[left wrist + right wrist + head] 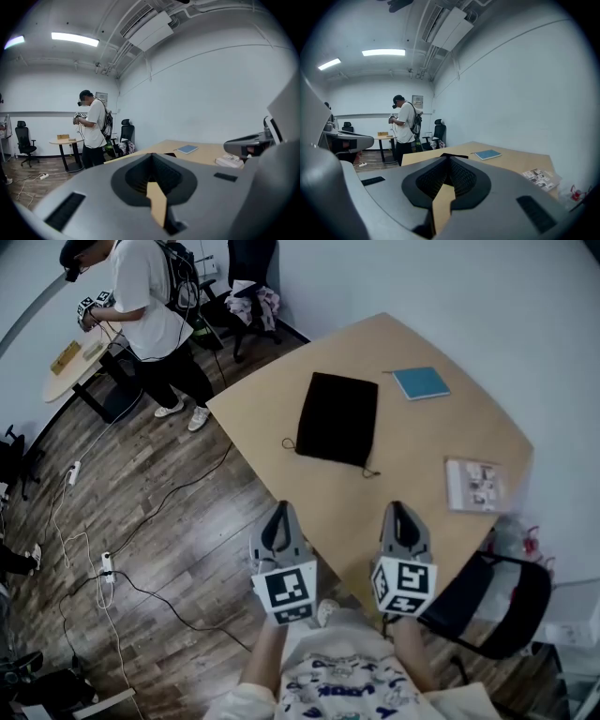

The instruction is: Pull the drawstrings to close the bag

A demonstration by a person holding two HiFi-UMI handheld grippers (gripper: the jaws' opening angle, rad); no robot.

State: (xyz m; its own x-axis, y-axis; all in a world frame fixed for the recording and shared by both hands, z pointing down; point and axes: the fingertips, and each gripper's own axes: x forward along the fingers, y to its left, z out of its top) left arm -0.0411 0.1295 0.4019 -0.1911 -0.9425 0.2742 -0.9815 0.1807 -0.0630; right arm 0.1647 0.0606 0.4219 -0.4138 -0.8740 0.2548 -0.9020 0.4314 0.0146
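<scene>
Left gripper (279, 510) and right gripper (397, 510), jaws together on nothing, hover at the table's (422, 442) near edge; only the head view shows the black drawstring bag (337, 418) whole.

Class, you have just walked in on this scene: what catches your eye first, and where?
A black drawstring bag lies flat in the middle of the tan table, a blue notebook beyond it to the right. In the foreground the left gripper and right gripper hover shut and empty by the table's near edge. At upper left a person in a white shirt stands by a small round table.
</scene>
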